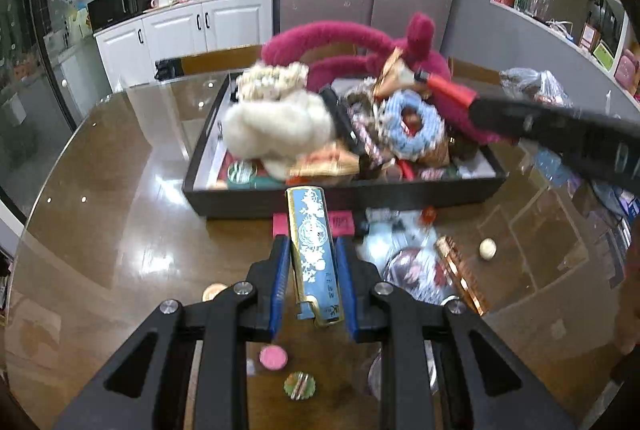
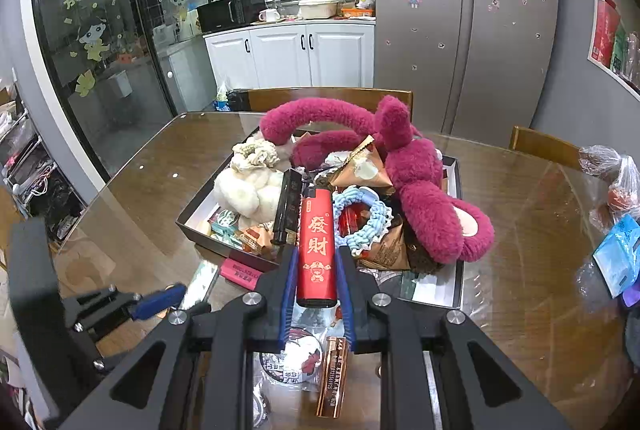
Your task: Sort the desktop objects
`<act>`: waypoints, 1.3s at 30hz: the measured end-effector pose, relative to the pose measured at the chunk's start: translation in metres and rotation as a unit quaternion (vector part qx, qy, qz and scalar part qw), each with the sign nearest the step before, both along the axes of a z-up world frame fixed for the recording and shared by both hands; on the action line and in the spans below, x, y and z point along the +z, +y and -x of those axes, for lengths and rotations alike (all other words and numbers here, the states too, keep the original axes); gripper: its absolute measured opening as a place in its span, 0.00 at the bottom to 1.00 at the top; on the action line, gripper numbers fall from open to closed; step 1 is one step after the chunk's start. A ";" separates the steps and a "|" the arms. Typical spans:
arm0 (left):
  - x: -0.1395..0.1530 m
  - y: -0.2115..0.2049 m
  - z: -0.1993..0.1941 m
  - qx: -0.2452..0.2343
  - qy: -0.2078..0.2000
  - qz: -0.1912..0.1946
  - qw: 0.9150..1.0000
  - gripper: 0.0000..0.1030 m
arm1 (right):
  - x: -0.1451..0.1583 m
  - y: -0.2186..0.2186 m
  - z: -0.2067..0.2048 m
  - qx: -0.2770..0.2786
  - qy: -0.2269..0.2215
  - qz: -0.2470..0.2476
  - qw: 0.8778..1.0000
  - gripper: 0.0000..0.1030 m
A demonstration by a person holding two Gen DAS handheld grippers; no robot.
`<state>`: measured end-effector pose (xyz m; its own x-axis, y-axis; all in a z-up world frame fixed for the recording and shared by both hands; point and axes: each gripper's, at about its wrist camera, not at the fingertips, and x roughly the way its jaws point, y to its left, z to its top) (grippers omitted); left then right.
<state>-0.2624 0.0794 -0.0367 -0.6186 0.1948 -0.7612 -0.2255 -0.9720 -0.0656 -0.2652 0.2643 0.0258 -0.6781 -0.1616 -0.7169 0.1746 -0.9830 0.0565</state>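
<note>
My left gripper (image 1: pixel 311 250) is shut on a blue lighter (image 1: pixel 314 250) with white flower print, held above the table in front of the black tray (image 1: pixel 340 192). My right gripper (image 2: pixel 317 258) is shut on a red lighter (image 2: pixel 317 250) with gold characters, held over the tray's near edge (image 2: pixel 240 254). The right gripper also shows in the left wrist view (image 1: pixel 444 86), reaching over the tray from the right. The tray is piled with a magenta plush toy (image 2: pixel 416 174), a white fluffy scrunchie (image 1: pixel 276 126), a light blue scrunchie (image 2: pixel 360 218) and snack packets.
On the glass-topped wooden table lie a copper-coloured lighter (image 2: pixel 332 378), a pink card (image 2: pixel 240 272), a small cream ball (image 1: pixel 488 249), round pink and green items (image 1: pixel 273 357) and plastic bags (image 2: pixel 616 190) at the right. Chairs, cabinets and a fridge stand behind.
</note>
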 end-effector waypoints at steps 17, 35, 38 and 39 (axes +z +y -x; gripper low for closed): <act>0.034 0.011 0.055 -0.017 0.027 -0.016 0.999 0.23 | -0.010 -0.009 0.026 -0.008 -0.011 -0.016 1.000 0.19; 0.024 0.012 0.136 -0.028 0.012 -0.021 0.999 0.23 | -0.025 -0.013 0.090 -0.015 -0.026 -0.042 0.999 0.19; 0.019 0.012 0.142 -0.027 0.006 -0.018 0.999 0.23 | -0.027 -0.018 0.098 -0.014 -0.028 -0.044 0.999 0.19; 0.018 0.013 0.143 -0.029 0.005 -0.017 0.999 0.23 | -0.029 -0.018 0.100 -0.013 -0.030 -0.044 0.999 0.19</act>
